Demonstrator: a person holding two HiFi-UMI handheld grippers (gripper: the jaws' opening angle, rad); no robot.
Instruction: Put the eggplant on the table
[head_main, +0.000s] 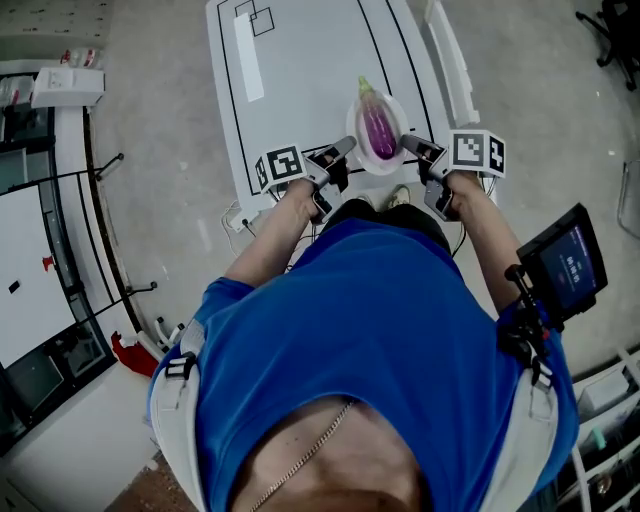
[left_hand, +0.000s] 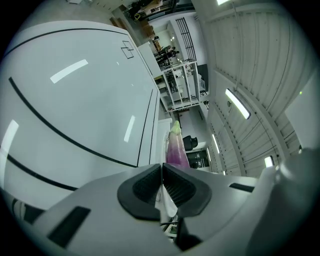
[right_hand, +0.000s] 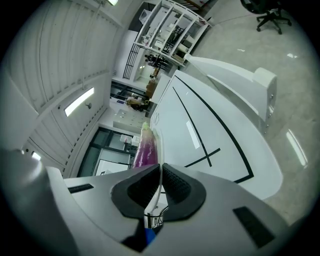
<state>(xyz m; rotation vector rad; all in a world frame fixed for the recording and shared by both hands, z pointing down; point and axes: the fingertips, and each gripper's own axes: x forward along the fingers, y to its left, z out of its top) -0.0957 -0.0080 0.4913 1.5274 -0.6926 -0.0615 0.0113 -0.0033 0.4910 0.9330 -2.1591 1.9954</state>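
A purple eggplant with a green stem lies on a small white plate, held above the near end of the white table. My left gripper is shut on the plate's left rim and my right gripper on its right rim. In the left gripper view the gripper pinches the thin rim, with the eggplant just beyond. The right gripper view shows that gripper closed on the plate edge, the eggplant lying to its left.
The table carries black lines and a cross mark. A dark screen hangs at the person's right. An office chair stands at the far right, a white box on the counter at the left, and shelving beyond the table.
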